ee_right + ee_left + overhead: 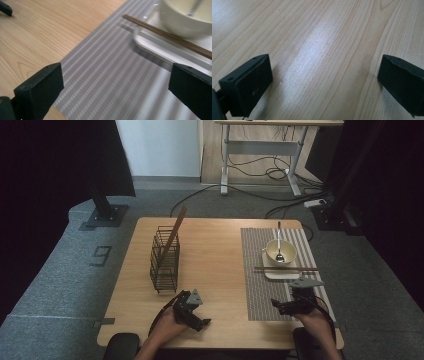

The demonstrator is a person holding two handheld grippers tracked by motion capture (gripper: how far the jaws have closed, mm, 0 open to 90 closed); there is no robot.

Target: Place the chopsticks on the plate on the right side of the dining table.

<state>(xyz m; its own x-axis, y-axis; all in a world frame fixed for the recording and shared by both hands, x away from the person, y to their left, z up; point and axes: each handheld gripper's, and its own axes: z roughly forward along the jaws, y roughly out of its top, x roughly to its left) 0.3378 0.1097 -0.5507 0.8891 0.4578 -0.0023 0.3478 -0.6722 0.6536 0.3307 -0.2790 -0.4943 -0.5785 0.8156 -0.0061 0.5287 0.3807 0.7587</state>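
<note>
A cream bowl [280,252] with a spoon [279,240] in it sits on a white square plate [280,272] at the far end of a striped grey placemat [265,290]. Brown chopsticks [285,269] lie across the plate's near edge; in the right gripper view the chopsticks [170,37] cross in front of the bowl [185,20]. My right gripper [276,306] rests open on the placemat [112,75], short of the plate [160,50]. My left gripper [204,323] is open over bare wood [324,55] near the table's front edge.
A black wire utensil rack [165,260] stands on the left half of the wooden table [215,245], with one brown chopstick [175,232] leaning out of it. Beyond the table are a desk frame [260,150] and floor cables [280,195].
</note>
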